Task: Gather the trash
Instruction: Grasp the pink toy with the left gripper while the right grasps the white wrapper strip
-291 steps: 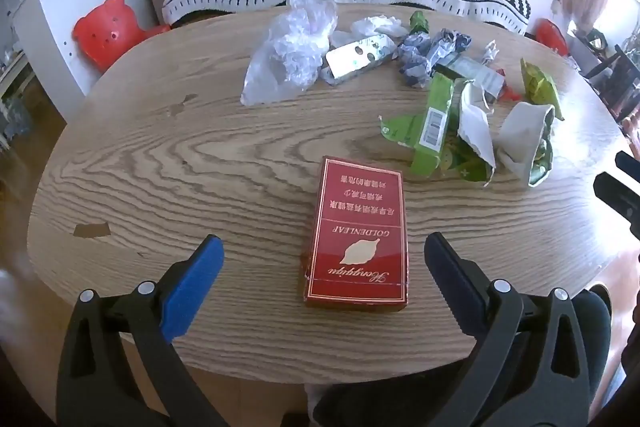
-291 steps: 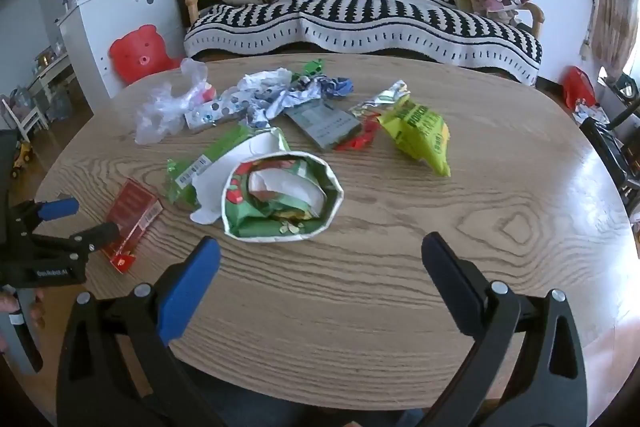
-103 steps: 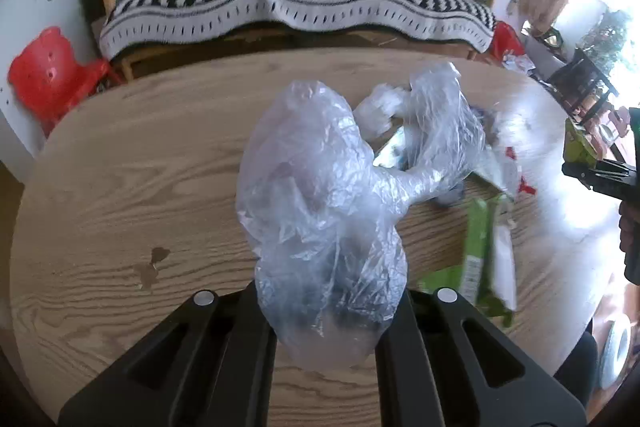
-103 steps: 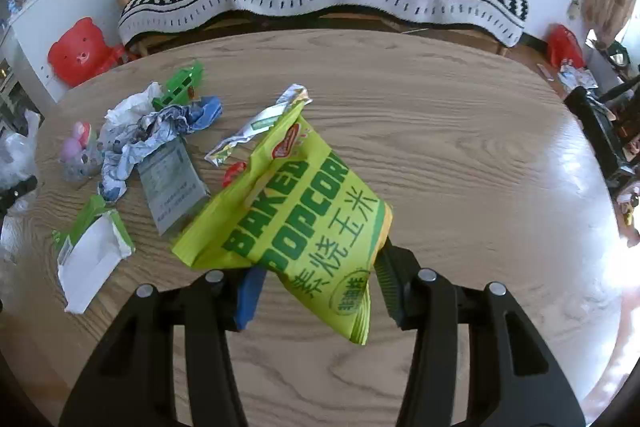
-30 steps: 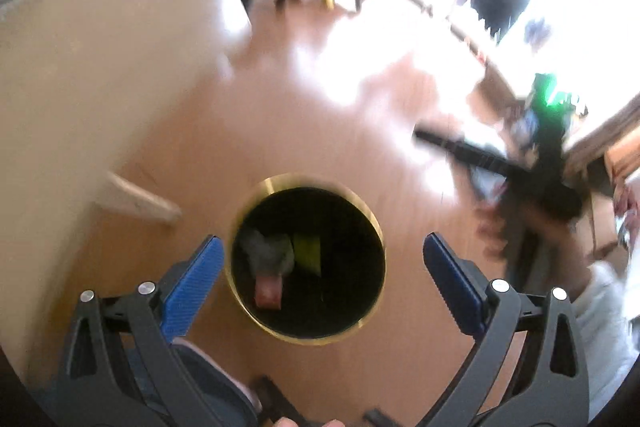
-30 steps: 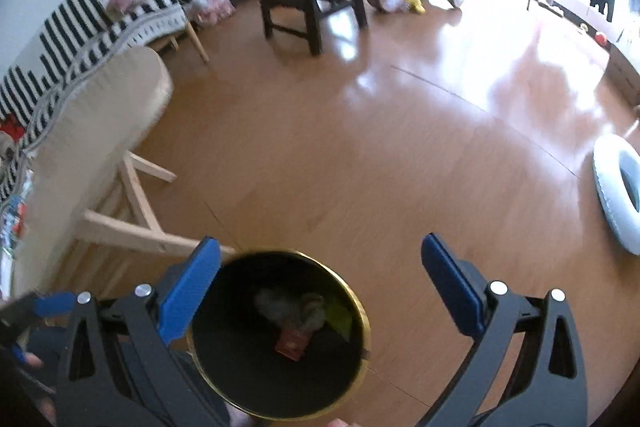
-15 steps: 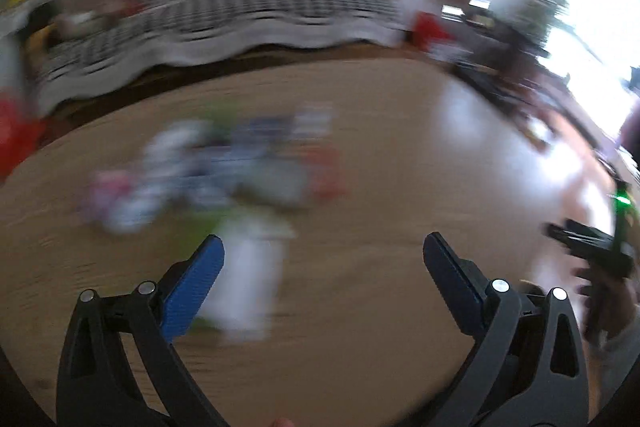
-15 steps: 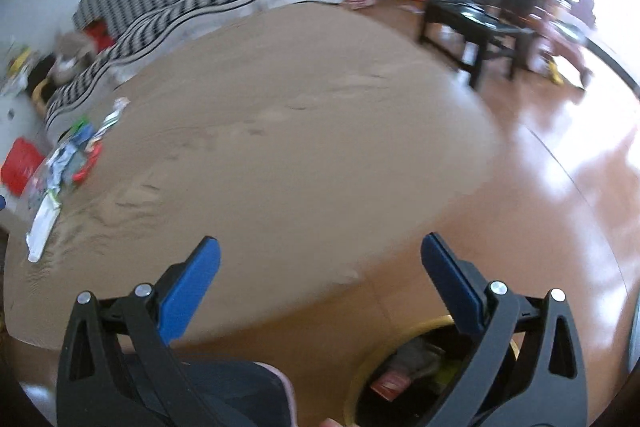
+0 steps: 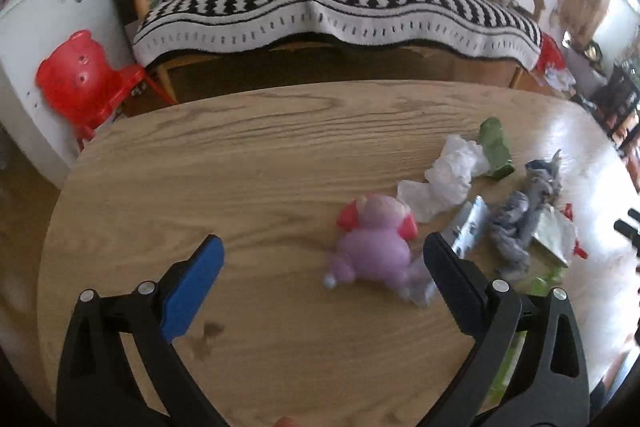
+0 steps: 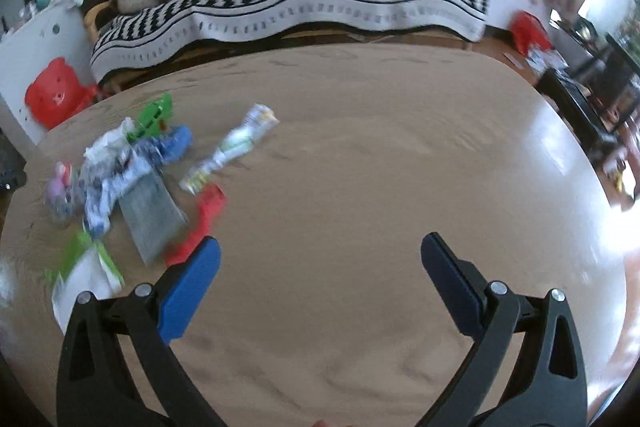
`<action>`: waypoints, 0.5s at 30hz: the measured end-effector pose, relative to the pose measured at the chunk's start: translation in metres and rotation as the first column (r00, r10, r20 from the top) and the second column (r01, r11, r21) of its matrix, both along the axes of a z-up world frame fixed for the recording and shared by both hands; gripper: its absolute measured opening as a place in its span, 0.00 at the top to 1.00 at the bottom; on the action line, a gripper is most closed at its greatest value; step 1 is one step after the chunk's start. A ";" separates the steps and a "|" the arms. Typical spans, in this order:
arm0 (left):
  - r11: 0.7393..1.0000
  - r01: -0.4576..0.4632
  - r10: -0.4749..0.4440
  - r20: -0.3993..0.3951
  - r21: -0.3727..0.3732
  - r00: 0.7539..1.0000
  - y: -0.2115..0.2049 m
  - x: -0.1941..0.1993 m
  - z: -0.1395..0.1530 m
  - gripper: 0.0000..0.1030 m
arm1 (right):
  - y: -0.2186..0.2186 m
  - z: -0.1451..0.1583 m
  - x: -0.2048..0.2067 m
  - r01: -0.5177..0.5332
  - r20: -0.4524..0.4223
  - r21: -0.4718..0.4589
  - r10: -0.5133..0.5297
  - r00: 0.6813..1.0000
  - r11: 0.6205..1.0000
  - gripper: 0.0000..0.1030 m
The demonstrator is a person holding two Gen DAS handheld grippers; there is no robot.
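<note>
Trash lies on the oval wooden table [image 9: 240, 187]. In the left wrist view a pink and purple wrapper [image 9: 374, 243] lies just ahead, between the fingertips and nearer the right one. Right of it are crumpled white paper [image 9: 448, 179], a green wrapper [image 9: 496, 151] and a grey-blue wad [image 9: 524, 219]. My left gripper [image 9: 322, 279] is open and empty above the table. In the right wrist view the trash pile lies at the left: a red wrapper [image 10: 204, 223], a grey packet [image 10: 150, 215], a white-green wrapper [image 10: 236, 147], blue-white wads [image 10: 132, 163]. My right gripper [image 10: 320, 279] is open and empty over bare table.
A sofa with a striped black-and-white blanket [image 9: 340, 3] stands behind the table. A red bear-shaped chair [image 9: 80, 75] and a white cabinet [image 9: 36, 19] stand at the left. Dark chairs [image 10: 592, 83] stand at the right.
Both grippers have swung from over the floor bin back to the table. The plastic bag and popcorn bag held earlier are gone, and both grippers are now open and empty.
</note>
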State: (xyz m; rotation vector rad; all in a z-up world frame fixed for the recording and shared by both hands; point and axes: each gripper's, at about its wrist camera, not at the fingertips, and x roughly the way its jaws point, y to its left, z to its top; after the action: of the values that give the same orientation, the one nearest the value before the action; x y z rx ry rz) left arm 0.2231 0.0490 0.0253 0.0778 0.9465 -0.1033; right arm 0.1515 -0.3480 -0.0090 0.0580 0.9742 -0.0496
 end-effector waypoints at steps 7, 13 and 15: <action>0.997 0.080 -0.080 -0.029 0.008 0.996 -0.026 0.030 -0.025 0.06 | 0.028 -0.011 0.071 -0.033 -0.052 -0.006 0.033 0.998 0.999 0.06; 0.984 0.155 -0.148 -0.076 0.093 0.986 -0.043 0.042 -0.045 0.06 | 0.035 -0.048 0.117 -0.004 -0.161 -0.043 -0.003 0.987 0.999 0.06; 0.979 0.164 -0.152 -0.100 0.124 0.983 -0.043 0.043 -0.055 0.06 | 0.032 -0.054 0.117 -0.001 -0.155 -0.029 -0.003 0.988 1.000 0.05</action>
State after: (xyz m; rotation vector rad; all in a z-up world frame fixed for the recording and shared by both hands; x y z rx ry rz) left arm 0.2658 0.0058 -0.0294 0.2727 1.0360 -0.1922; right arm 0.2689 -0.3163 -0.0628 0.0280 1.1284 -0.0700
